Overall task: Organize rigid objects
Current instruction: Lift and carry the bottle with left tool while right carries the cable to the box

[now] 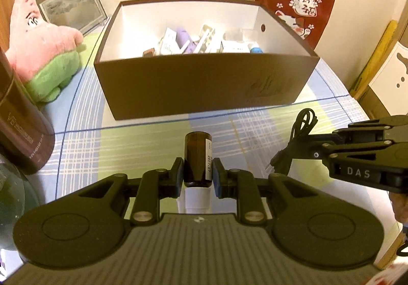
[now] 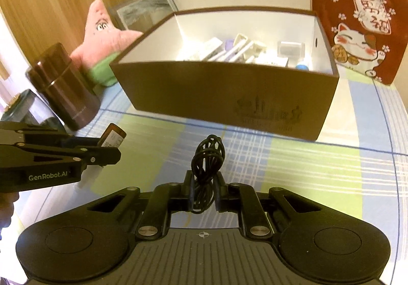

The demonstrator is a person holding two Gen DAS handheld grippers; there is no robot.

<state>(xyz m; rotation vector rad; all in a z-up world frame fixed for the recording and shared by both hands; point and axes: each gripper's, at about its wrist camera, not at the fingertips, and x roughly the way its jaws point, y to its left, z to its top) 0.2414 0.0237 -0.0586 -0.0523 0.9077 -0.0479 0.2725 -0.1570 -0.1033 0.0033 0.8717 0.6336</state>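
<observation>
My left gripper (image 1: 198,173) is shut on a brown glass bottle (image 1: 197,157) with a white cap, held above the table in front of the brown box (image 1: 204,86). It also shows in the right wrist view (image 2: 112,150), with the bottle (image 2: 113,136) sticking out. My right gripper (image 2: 204,189) is shut on a coiled black cable (image 2: 206,157), held above the table before the box (image 2: 229,99). In the left wrist view the right gripper (image 1: 278,160) comes in from the right with the cable (image 1: 298,137). The box holds several small items.
A pink star plush (image 1: 43,48) and a framed picture (image 1: 71,4) stand left of the box. A dark cylinder canister (image 2: 66,86) stands at the left. A red lucky-cat cushion (image 2: 362,25) leans behind the box on the right. A checked cloth (image 2: 306,165) covers the table.
</observation>
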